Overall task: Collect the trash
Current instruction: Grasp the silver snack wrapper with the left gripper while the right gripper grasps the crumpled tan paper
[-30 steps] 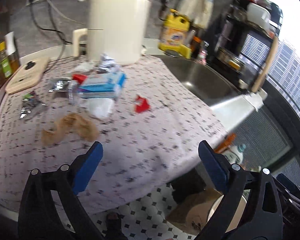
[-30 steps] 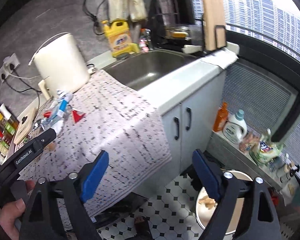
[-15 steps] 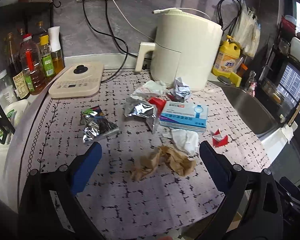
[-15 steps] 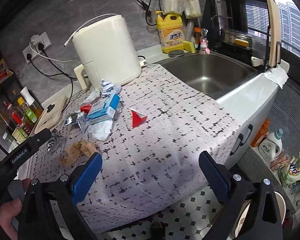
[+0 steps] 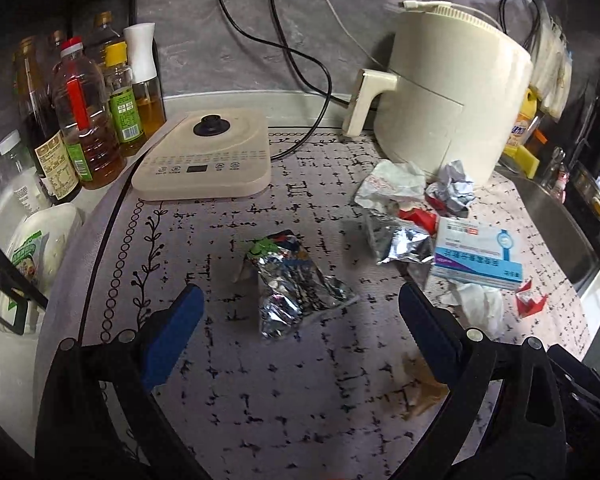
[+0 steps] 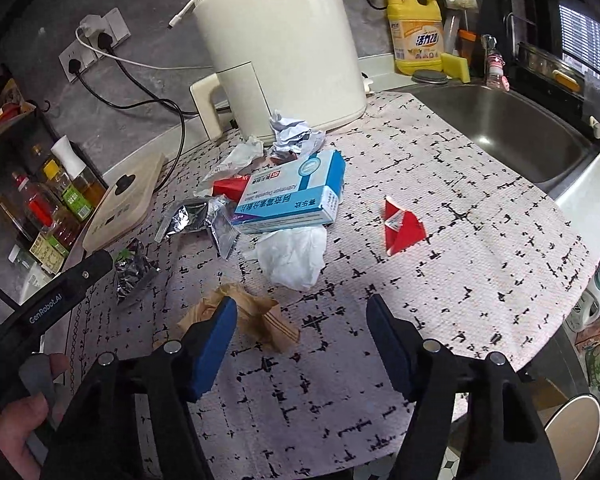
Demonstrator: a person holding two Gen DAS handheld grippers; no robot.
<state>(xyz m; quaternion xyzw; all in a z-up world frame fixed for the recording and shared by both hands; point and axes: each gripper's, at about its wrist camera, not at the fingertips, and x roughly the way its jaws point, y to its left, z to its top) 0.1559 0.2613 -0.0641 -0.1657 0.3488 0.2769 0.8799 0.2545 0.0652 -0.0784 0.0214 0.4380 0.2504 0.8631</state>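
Trash lies scattered on a patterned counter mat (image 5: 300,400). A crumpled foil wrapper (image 5: 296,288) lies just ahead of my open, empty left gripper (image 5: 300,316). A second foil pouch (image 5: 400,240), a blue and white box (image 5: 478,256), white tissue (image 5: 480,308) and crumpled paper (image 5: 452,188) lie to its right. My right gripper (image 6: 300,328) is open and empty above the mat. A brown paper scrap (image 6: 256,320) lies at its left finger. White tissue (image 6: 296,256), the box (image 6: 292,196) and a red wrapper (image 6: 400,228) lie beyond.
A cream air fryer (image 5: 448,108) stands at the back. A flat cream cooker base (image 5: 208,160) and several oil bottles (image 5: 84,120) stand at the left. A steel sink (image 6: 500,128) lies at the right, with yellow detergent (image 6: 416,36) behind it. A bin (image 6: 572,432) stands on the floor.
Both grippers have swung in from the counter's edge and floor toward the trash and come closer. The left now faces the foil wrapper, the right the brown paper.
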